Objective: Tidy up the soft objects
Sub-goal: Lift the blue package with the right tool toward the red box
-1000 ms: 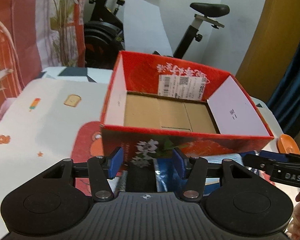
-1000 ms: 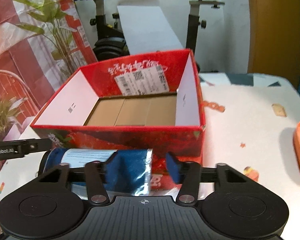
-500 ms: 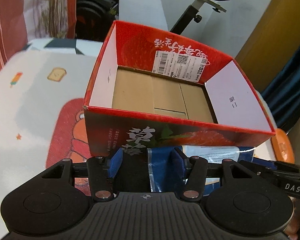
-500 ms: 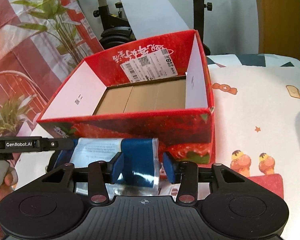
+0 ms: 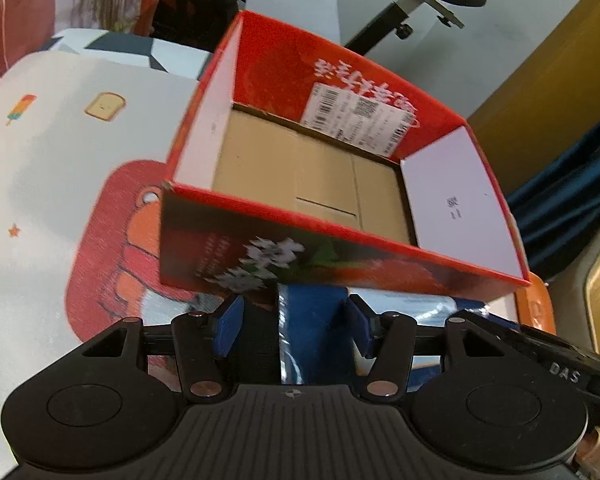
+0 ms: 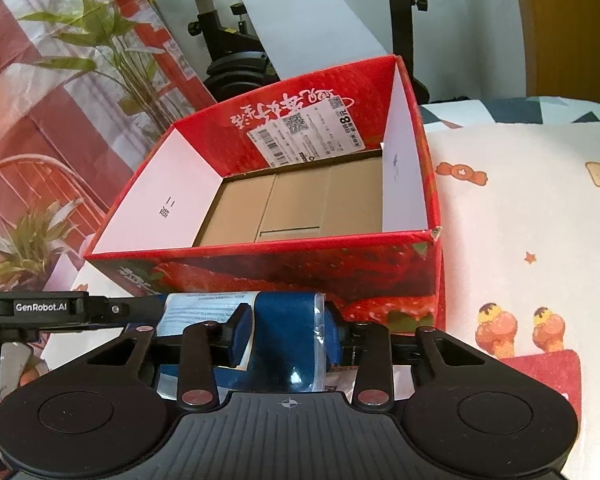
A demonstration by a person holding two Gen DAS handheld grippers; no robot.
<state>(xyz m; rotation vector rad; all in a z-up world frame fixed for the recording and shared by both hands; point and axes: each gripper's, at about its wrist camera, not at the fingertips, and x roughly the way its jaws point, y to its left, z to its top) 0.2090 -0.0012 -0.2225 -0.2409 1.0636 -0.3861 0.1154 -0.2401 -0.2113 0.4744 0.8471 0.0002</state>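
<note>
Cartoon-print worktop carrying a red box, brown floor bare. Left gripper: fingers pinching one end of a blue packet, held before the box's near wall. Right gripper: fingers pinching the other end. Orange dish: left view only; plants: clear only in the right view.

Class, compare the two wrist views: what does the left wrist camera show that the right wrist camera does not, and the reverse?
Only the left view shows the orange plastic tray beyond the box and the ice-lolly print. Only the right view shows the green leafy plants and the candy print. Both show the empty red strawberry-printed cardboard box and the soft blue plastic-wrapped package, held by the left gripper and right gripper.
</note>
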